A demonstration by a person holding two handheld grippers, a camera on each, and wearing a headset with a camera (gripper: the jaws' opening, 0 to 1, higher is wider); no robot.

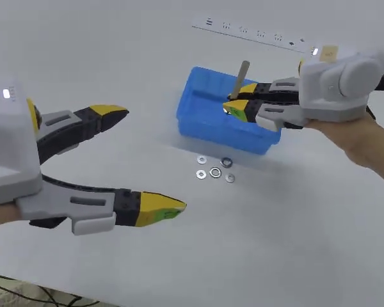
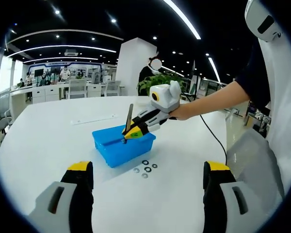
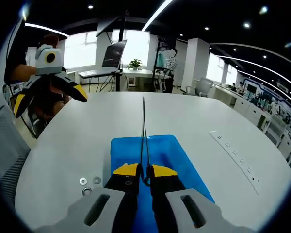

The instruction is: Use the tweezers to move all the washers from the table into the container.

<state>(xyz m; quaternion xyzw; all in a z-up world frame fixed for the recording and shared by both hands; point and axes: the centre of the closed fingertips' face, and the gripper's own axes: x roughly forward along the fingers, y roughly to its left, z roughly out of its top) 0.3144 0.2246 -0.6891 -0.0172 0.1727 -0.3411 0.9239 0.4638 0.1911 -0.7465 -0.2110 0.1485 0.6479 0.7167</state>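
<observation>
Several small metal washers (image 1: pixel 214 169) lie on the white table just in front of the blue container (image 1: pixel 208 125). My right gripper (image 1: pixel 233 109) hovers over the container, shut on the thin tweezers (image 1: pixel 243 73), which stick up and away from its jaws. In the right gripper view the tweezers (image 3: pixel 143 126) run straight ahead from the right gripper (image 3: pixel 144 171) above the container (image 3: pixel 172 155), with the washers (image 3: pixel 89 183) at lower left. My left gripper (image 1: pixel 153 160) is open and holds nothing, left of the washers. In the left gripper view the washers (image 2: pixel 144 169) lie beyond my left gripper (image 2: pixel 148 166).
A white power strip (image 1: pixel 256 33) lies on the table behind the container. The tabletop (image 1: pixel 288 217) is wide and white on all sides. A person's hand and sleeve hold the right gripper (image 2: pixel 136 128). Office desks and chairs stand far off.
</observation>
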